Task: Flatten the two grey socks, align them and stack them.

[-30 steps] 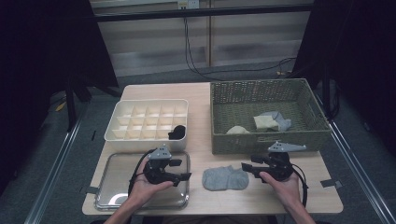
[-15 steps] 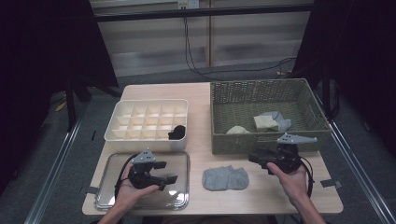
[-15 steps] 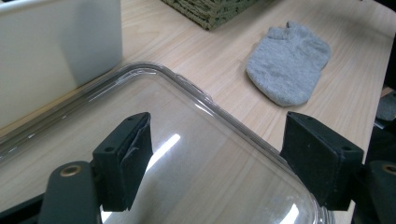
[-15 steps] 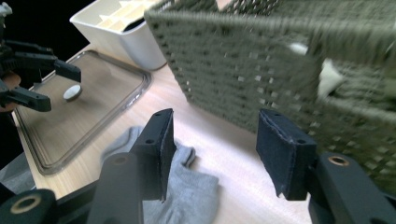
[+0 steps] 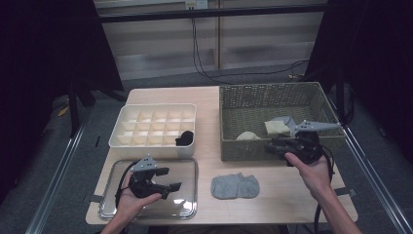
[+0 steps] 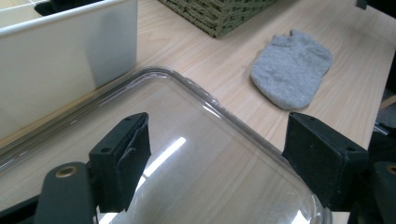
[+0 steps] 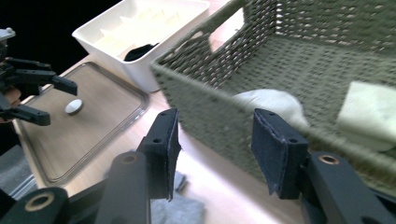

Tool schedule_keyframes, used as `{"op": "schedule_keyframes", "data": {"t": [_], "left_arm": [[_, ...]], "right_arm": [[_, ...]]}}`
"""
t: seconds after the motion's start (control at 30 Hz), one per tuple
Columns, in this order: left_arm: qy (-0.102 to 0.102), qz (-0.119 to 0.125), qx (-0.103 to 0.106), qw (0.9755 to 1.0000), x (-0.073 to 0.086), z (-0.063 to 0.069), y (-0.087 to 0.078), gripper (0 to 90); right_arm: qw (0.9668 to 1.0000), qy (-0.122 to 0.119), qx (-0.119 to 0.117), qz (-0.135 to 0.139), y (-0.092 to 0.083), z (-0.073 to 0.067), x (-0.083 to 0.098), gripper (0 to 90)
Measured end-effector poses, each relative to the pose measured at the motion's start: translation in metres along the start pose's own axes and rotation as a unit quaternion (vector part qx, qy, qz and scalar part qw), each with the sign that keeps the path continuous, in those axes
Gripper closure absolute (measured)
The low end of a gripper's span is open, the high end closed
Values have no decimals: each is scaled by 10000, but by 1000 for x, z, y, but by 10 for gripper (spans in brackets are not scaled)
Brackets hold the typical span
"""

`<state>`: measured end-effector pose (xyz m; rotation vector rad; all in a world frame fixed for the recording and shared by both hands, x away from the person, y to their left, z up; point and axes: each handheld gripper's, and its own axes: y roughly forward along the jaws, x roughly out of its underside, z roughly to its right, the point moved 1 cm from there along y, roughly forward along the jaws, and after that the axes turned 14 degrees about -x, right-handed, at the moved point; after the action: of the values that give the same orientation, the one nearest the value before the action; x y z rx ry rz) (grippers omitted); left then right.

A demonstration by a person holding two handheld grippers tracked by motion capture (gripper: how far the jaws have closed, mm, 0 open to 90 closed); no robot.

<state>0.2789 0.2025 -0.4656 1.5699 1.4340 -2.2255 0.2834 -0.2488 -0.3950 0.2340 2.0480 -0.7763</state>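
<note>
Grey sock (image 5: 235,186) lies flat on the surface just in front of the wicker basket (image 5: 243,146), released. Right gripper (image 5: 271,148) has lifted to the basket's front wall, empty jaws narrowing; left gripper (image 5: 176,189) has backed off, jaws wide, likely between socks.

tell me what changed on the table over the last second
The right tool lifted off the table beside the grey sock and moved up to the wicker basket's front wall, its jaws closing partway with nothing between them. The left tool drew back toward the near edge over the clear lid, its jaws opening, also empty. The sock, the divided white box and the basket's contents stayed put.
</note>
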Motion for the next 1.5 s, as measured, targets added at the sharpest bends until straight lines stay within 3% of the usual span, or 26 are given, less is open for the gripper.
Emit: {"op": "schedule_keyframes", "data": {"t": [0.17, 0.3, 0.53, 0.7, 0.8, 0.9, 0.97, 1.07, 1.17, 1.33, 1.5], "left_arm": [[54, -12, -1, 10000, 0, 1, -2, 225], [41, -9, -13, 10000, 0, 1, -1, 218], [55, -34, 2, 10000, 0, -1, 1, 215], [-56, -36, 40, 10000, 0, -3, 1, 203], [-7, -57, 27, 10000, -1, -2, 3, 197], [12, -99, 81, 9999, -2, -2, 6, 194], [-27, -117, 94, 9999, -2, -2, 7, 191], [-47, -129, 74, 9999, -2, -4, 7, 184], [-72, -134, 68, 9999, -1, -6, 8, 182], [-17, -138, 114, 9998, -1, -4, 7, 181], [23, -164, 126, 9998, -1, -4, 8, 180]], "right_arm": [[9998, 49, 156, 59, -5, 20, -17, 544], [9995, 114, 277, -74, 0, 35, -27, 556], [9977, 248, 479, -408, 10, 66, -51, 532], [9951, 267, 725, -620, 17, 89, -73, 490], [9944, 314, 726, -695, 25, 101, -81, 490], [9926, 378, 676, -935, 39, 114, -83, 464], [9895, 446, 676, -1197, 49, 123, -84, 447], [9866, 579, 649, -1382, 61, 134, -84, 414], [9805, 833, 648, -1661, 70, 141, -81, 378], [9747, 890, 715, -1920, 81, 147, -75, 364], [9670, 938, 924, -2179, 91, 153, -67, 358]]}}
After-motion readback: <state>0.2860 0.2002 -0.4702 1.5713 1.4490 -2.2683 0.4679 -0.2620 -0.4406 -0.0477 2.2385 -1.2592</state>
